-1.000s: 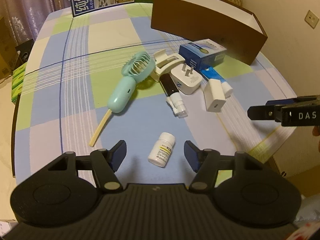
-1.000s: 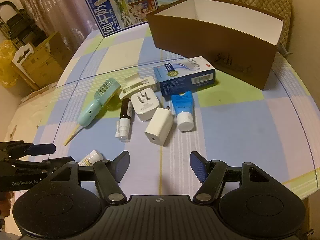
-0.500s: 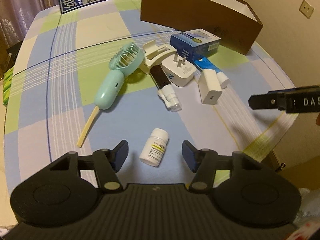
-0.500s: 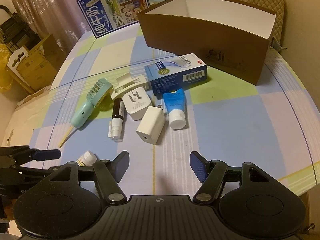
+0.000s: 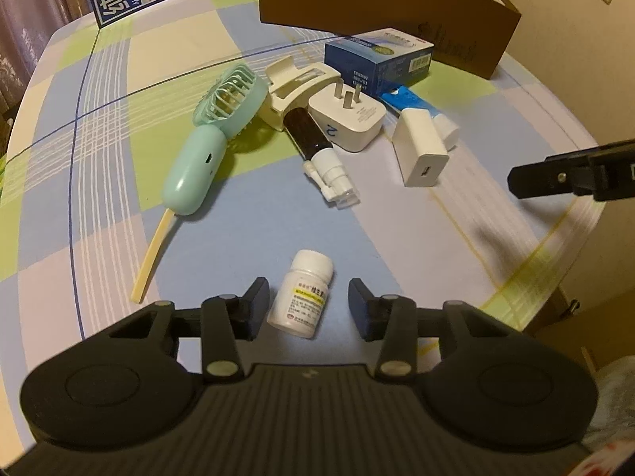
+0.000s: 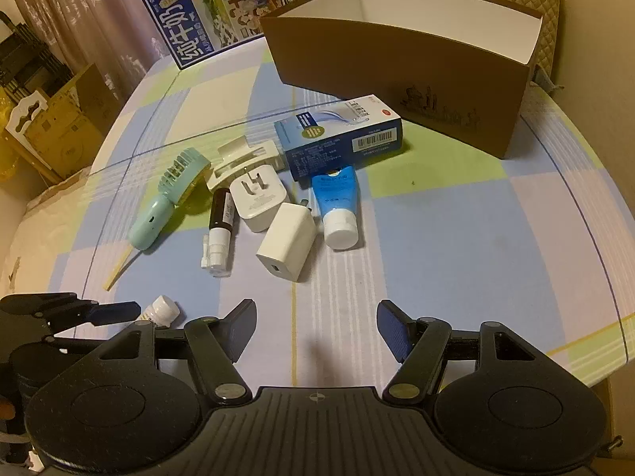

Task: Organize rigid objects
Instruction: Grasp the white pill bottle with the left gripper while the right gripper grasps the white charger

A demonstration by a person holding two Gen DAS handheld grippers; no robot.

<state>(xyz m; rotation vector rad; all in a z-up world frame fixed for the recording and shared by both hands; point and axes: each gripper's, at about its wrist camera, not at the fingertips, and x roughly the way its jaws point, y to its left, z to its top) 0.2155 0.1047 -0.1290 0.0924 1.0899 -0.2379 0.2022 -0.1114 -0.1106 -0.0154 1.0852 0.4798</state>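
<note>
Closing the left gripper (image 5: 308,301) on the bottle (image 5: 302,294), jaws coming in from both sides. Not pinching yet: left pad just beside the bottle, right pad a bit apart, small gaps showing on each side. Lying on its side between the jaws, white cap pointing away, bottom end nearest the gripper body. Leaning a little off the line of the jaws, so squeezing slowly, letting the pads turn it straight. Keeping the pads on the fat body, not on the cap. Staying low near the cloth (image 5: 246,214) so the round bottle is not rolling out. Lifting only once both pads are pressing.

Further out from the jaws: fan (image 5: 206,146), spray (image 5: 317,150), plugs, box (image 5: 389,12) at the far end, likely the drop spot.

Right gripper (image 6: 315,333) waiting, jaws spread wide, nothing between them, charger (image 6: 286,246) ahead of them.
</note>
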